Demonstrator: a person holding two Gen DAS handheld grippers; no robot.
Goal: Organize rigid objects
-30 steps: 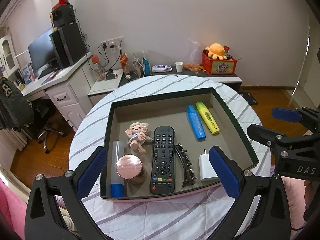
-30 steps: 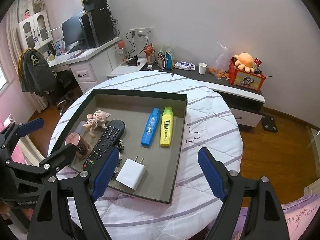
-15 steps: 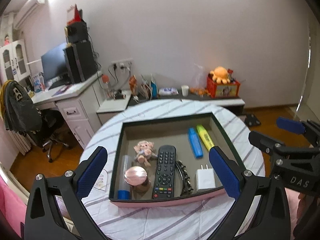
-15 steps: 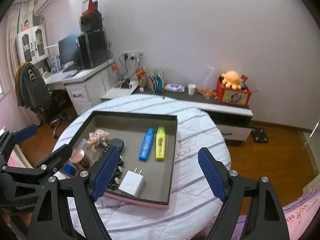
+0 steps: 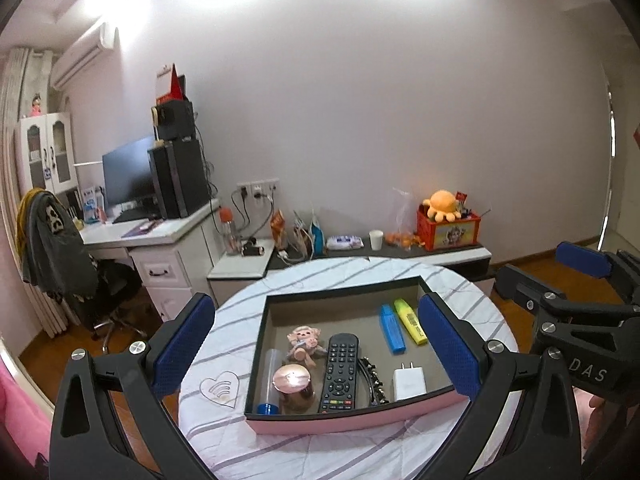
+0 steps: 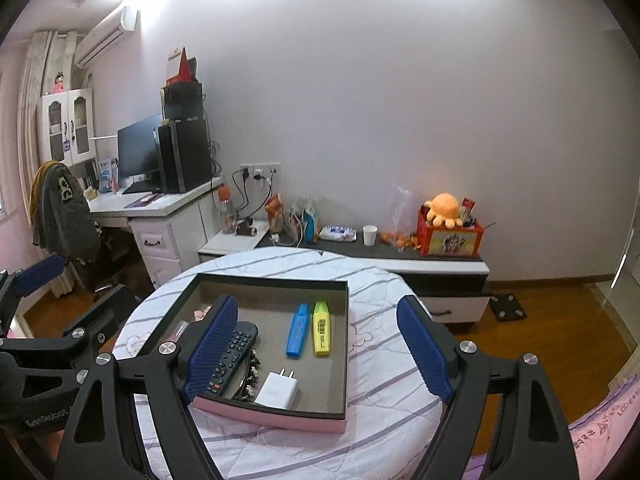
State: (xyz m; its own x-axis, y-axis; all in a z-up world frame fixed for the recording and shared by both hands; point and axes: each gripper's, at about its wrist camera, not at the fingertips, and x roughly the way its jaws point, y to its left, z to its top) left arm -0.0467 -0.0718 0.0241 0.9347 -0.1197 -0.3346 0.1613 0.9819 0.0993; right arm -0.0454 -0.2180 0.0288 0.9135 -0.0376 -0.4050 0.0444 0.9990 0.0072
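Box (image 5: 352,420) set on round desk (image 5: 224,344) with striped cloth, pink front wall nearest the cameras, dark rim all round. Inside, from left to right in the left wrist view: clear tube (image 5: 270,376) with blue cap, round pink-topped jar (image 5: 292,380) just beside it, small doll (image 5: 304,340) behind the jar, black remote (image 5: 340,372) lying lengthwise, dark hair clip (image 5: 374,380) alongside the remote, white charger (image 5: 410,383), then blue marker (image 5: 391,332) and yellow marker (image 5: 410,321) side by side toward the far right corner.

Left gripper (image 5: 316,354) held above and before the box, jaws spread wide, nothing between the pads; box framed between its two blue pads in that view, well apart from both. Right gripper (image 6: 318,354) likewise wide open and empty, hovering off the box's near right side; left pad overlapping the remote's near end in view, not touching it. Charger (image 6: 278,390) and the two markers (image 6: 298,336) lying between that gripper's pads in its view, below and ahead. Each gripper visible at the edge of the other's camera, side by side, apart.
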